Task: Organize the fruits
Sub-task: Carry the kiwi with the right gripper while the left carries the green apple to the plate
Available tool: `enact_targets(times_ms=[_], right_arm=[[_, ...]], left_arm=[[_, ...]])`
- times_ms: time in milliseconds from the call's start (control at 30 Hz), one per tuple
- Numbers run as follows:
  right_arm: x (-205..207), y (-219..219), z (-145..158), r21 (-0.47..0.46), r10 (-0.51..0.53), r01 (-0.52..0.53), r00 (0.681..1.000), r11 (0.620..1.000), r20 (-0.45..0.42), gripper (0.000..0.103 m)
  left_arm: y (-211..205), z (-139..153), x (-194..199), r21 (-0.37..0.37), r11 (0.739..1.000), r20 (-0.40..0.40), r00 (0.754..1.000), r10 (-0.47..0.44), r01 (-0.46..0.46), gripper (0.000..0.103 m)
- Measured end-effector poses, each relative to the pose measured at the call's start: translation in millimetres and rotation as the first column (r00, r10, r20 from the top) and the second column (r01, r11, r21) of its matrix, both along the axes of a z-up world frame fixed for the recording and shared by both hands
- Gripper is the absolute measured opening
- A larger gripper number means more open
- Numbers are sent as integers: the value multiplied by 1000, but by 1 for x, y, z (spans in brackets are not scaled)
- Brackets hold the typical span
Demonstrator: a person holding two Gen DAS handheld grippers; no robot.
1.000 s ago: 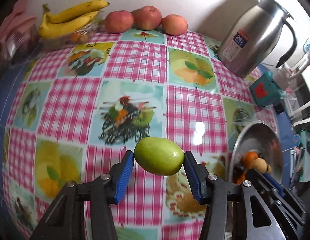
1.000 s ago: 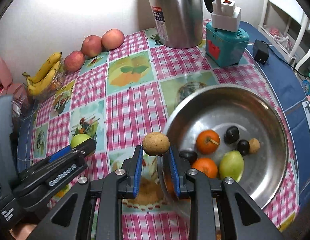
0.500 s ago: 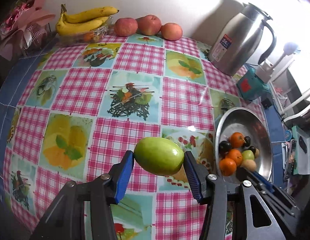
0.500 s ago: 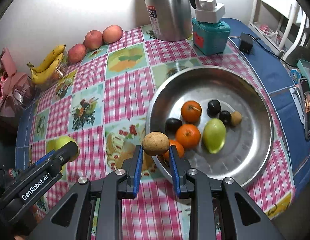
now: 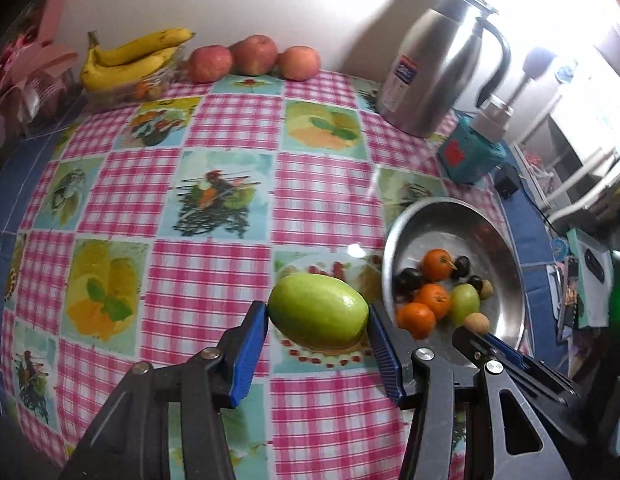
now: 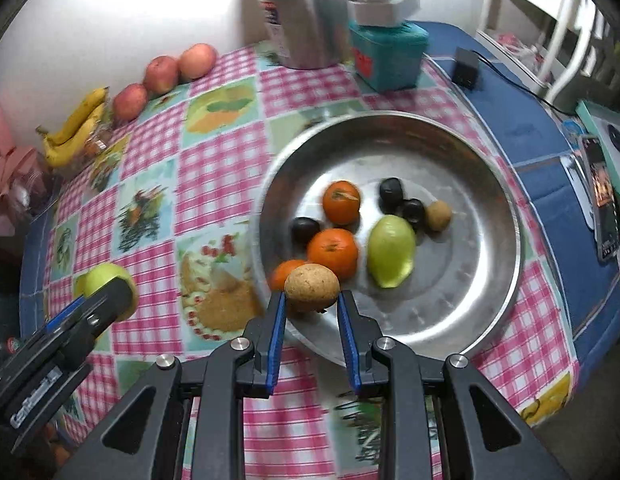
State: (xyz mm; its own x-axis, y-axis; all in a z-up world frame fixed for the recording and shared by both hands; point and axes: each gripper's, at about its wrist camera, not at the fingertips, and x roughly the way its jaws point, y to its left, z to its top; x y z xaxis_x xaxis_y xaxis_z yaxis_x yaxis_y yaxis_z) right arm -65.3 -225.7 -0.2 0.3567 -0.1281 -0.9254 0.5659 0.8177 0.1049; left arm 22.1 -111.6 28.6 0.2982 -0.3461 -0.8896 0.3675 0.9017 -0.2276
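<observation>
Three apples (image 5: 254, 58) (beside bananas (image 5: 130, 58)) behind kettle (image 5: 434, 64).

Left gripper (image 5: 318, 314) angled down, fingers clamped partway, right gripper (image 6: 311, 305) beside it, fingers nearly closed

The right gripper (image 6: 312, 309) is pinching a small round brown fruit (image 6: 312, 287) between its blue pads, hanging over the near rim of the metal bowl (image 6: 498, 288). Inside the bowl three oranges (image 6: 333, 252) are lying toward its left side, a green fruit (image 6: 391, 251) beside them, three dark fruits (image 6: 391, 193) and another small brown one (image 6: 438, 216) toward the bowl's far side. Left of the bowl, the left gripper (image 6: 106, 300) is gripping a green fruit of its own (image 6: 100, 276). Beyond the bowl, blurred, what seems a steel jug (image 6: 306, 12) is standing; apples (image 6: 162, 74) and bananas (image 6: 76, 126) are sitting far left of it.
</observation>
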Motion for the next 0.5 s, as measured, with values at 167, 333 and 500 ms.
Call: enact_targets(times_ms=[167, 333, 500], right_arm=[[-12, -29, -11, 22, -83, 84, 996, 996, -38, 27], [-25, -54, -14, 32, -146, 148, 988, 988, -51, 27], [-32, -68, -17, 45, -178, 181, 982, 982, -61, 27]], left_arm=[[-28, -4, -10, -21, 997, -25, 997, -74, 74, 54], [-51, -9, -20, -22, 991, -45, 990, -133, 132, 54], [-69, -16, -30, -17, 984, -66, 981, -181, 180, 54]])
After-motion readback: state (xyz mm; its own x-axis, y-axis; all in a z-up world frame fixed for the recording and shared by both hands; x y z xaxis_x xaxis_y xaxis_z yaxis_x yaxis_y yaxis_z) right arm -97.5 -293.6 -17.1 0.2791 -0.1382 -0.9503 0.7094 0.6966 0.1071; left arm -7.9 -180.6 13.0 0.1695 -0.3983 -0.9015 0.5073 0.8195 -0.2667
